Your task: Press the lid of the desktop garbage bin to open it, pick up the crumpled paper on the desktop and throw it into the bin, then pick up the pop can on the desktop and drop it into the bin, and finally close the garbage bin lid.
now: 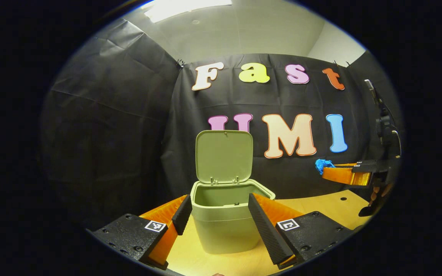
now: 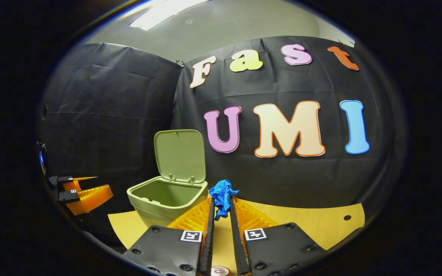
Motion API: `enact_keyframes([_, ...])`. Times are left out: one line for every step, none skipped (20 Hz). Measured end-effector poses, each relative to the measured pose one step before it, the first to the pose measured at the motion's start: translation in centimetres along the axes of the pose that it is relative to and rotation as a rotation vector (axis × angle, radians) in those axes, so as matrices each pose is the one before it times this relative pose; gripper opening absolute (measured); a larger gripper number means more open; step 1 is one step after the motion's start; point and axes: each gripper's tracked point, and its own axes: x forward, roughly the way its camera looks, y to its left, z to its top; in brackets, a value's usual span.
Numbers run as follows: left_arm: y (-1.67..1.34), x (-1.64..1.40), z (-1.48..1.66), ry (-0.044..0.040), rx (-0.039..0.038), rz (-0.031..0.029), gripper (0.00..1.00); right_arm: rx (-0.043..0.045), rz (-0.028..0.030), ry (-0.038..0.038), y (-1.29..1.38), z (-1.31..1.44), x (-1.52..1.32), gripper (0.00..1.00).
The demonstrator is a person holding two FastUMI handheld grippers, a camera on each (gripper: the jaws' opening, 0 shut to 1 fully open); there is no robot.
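Beside the bin point(image 2: 166, 199), lid point(image 2: 179, 154) raised, the right gripper point(image 2: 221, 211) clamps the crumpled paper point(image 2: 221, 195); left gripper point(image 1: 218, 220) spread, empty. Carry the paper squarely above the bin's opening before releasing.

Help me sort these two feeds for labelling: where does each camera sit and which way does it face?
Left gripper view: rides the left gripper, facing the open bin between its spread jaws; the right gripper is off to the right.
Right gripper view: rides the right gripper, jaws pinching blue crumpled paper.
Both share the bin, desktop and paper.
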Motion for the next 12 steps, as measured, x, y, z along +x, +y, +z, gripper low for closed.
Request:
enact_keyframes([0.534, -0.022, -0.319, 0.00601, 0.00179, 0.00358, 0.89, 0.00149, 0.01773, -0.00321, 1.126, 0.035, 0.602, 0.25])
enact_keyframes([0.517, -0.022, -0.257, 0.00608, 0.00012, 0.00295, 0.89, 0.00012, 0.01713, -0.00413, 0.969, -0.102, 0.686, 0.25])
enact_keyframes([0.566, -0.034, -0.249, 0.00683, -0.00053, 0.00277, 0.89, -0.00083, 0.01555, -0.00162, 1.037, -0.067, 0.623, 0.25])
enact_keyframes([0.494, -0.042, -0.13, 0.00557, 0.00037, 0.00195, 0.89, -0.00084, 0.01414, 0.00087, 1.08, -0.356, 0.724, 0.25])
enact_keyframes([0.497, 0.073, -0.244, 0.00369, 0.00122, 0.00219, 0.9, 0.00084, 0.01413, 0.00123, 0.961, -0.298, 0.663, 0.25])
enact_keyframes([0.49, 0.143, -0.109, 0.00352, 0.00125, 0.00249, 0.89, 0.00212, 0.00988, 0.00314, 0.859, -0.182, 0.692, 0.25])
enact_keyframes([0.531, 0.092, -0.149, 0.00222, -0.00069, 0.00187, 0.9, 0.0021, 0.00776, 0.0037, 0.712, -0.301, 0.758, 0.21])
enact_keyframes([0.41, 0.158, -0.085, 0.00284, -0.00191, 0.00252, 0.89, 0.00233, 0.00612, 0.00583, 0.701, -0.369, 0.544, 0.25])
enact_keyframes([0.516, 0.043, -0.28, 0.00229, -0.00424, 0.00261, 0.9, 0.0049, 0.00385, 0.01093, 0.568, -0.458, 0.717, 0.25])
enact_keyframes([0.308, 0.089, -0.161, 0.00372, -0.00592, -0.00021, 0.9, 0.00837, 0.00521, 0.00778, 0.482, -0.582, 0.681, 0.25])
enact_keyframes([0.265, 0.149, -0.186, 0.00352, -0.00276, -0.00141, 0.9, 0.00542, 0.00288, 0.00356, 0.432, -0.298, 0.773, 0.21])
enact_keyframes([0.166, 0.118, -0.087, 0.00258, 0.00275, -0.00004, 0.89, 0.0016, 0.00375, 0.00621, 0.424, -0.221, 0.665, 0.21])
